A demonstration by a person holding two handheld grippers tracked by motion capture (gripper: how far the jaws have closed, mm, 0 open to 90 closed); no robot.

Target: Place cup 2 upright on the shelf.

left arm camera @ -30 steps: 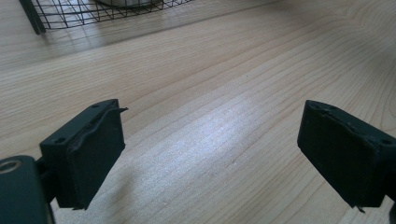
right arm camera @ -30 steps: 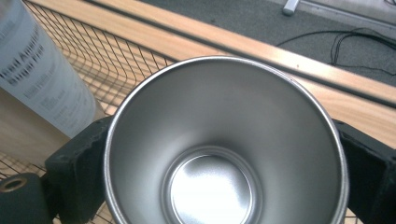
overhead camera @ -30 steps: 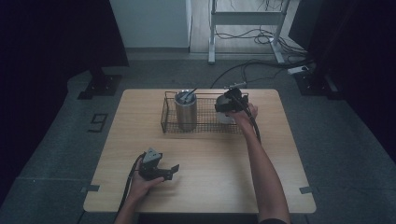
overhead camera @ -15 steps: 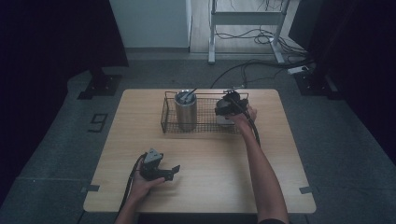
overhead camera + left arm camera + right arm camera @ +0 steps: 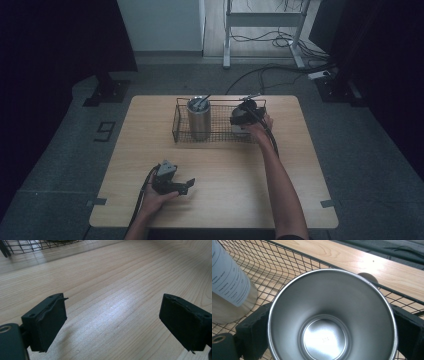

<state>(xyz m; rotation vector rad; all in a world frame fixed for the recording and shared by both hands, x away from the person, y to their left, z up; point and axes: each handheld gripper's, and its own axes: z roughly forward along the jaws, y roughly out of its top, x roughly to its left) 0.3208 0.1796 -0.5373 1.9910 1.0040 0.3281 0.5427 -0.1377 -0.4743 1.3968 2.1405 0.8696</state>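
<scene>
Two steel cups (image 5: 332,322) (image 5: 198,118), one wire basket (image 5: 220,134), two grippers (image 5: 189,185) (image 5: 239,126).

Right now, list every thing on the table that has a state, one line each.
Steel cup: upright, empty, standing in the basket between the right gripper's pads.
Right gripper: jaws just been opening, either side of the cup.
Left gripper: open, nothing between the jaws, low over bare table.
Tall steel tumbler: upright in the basket, something sticking out of its top.
Wire basket: on the table, holding both vessels.

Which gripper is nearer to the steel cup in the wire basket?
Right. The right gripper has its jaws around the steel cup in the wire basket; the left gripper rests far off at the table's near edge.
</scene>
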